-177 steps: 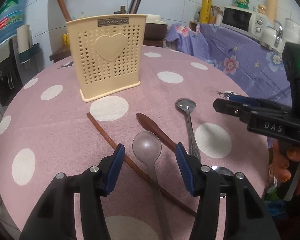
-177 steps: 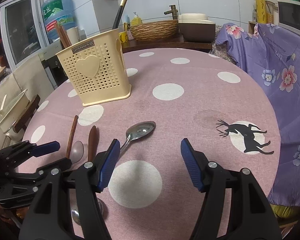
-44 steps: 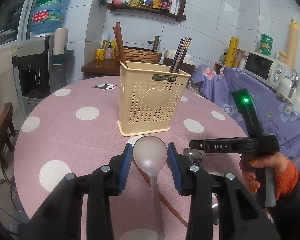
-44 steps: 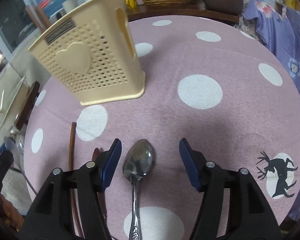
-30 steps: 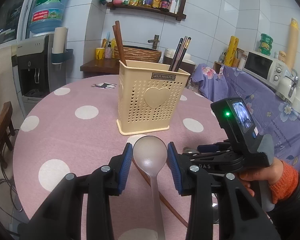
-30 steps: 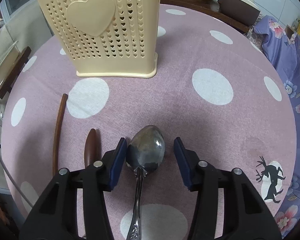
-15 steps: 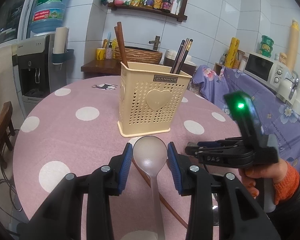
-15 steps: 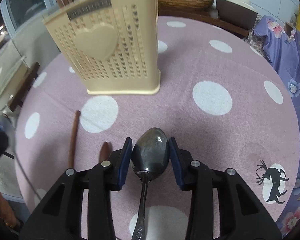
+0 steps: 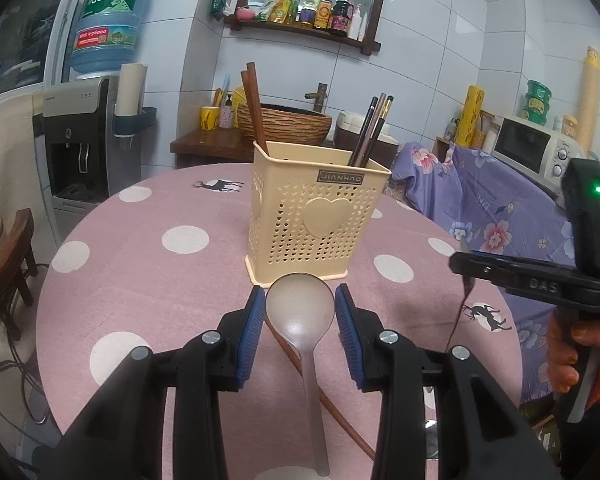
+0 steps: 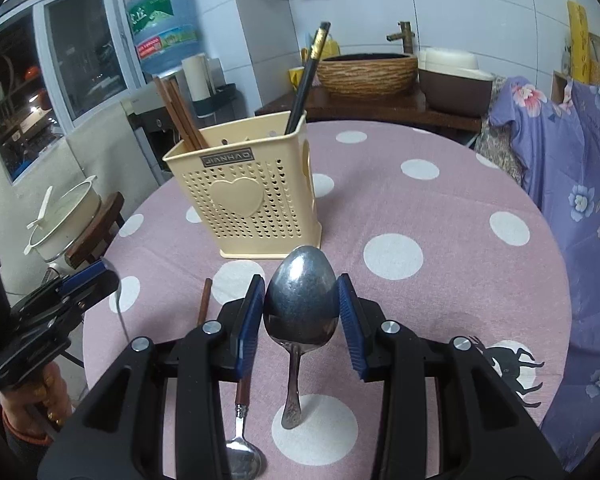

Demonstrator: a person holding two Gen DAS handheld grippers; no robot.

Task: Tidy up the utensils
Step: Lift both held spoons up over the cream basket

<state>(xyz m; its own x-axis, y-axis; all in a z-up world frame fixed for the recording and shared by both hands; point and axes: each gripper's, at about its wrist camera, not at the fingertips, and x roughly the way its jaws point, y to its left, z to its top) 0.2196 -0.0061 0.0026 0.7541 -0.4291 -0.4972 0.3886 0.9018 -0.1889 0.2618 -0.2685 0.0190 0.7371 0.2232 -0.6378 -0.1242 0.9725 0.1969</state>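
1. Pink polka-dot tablecloth (image 10: 440,240) covers a round kitchen table.
2. Cream utensil holder (image 9: 316,216), labelled "JIANHAO", stands mid-table with chopsticks (image 9: 370,130) inside.
3. Left gripper (image 9: 300,320) clamps a translucent spoon (image 9: 300,308).
4. Right gripper (image 10: 302,312), marked "DAS", just closed, grips a steel spoon (image 10: 302,300).

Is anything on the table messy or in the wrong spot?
Yes. A wooden-handled spoon and a brown chopstick lie loose on the tablecloth, outside the cream holder. Nothing looks spilled or broken.
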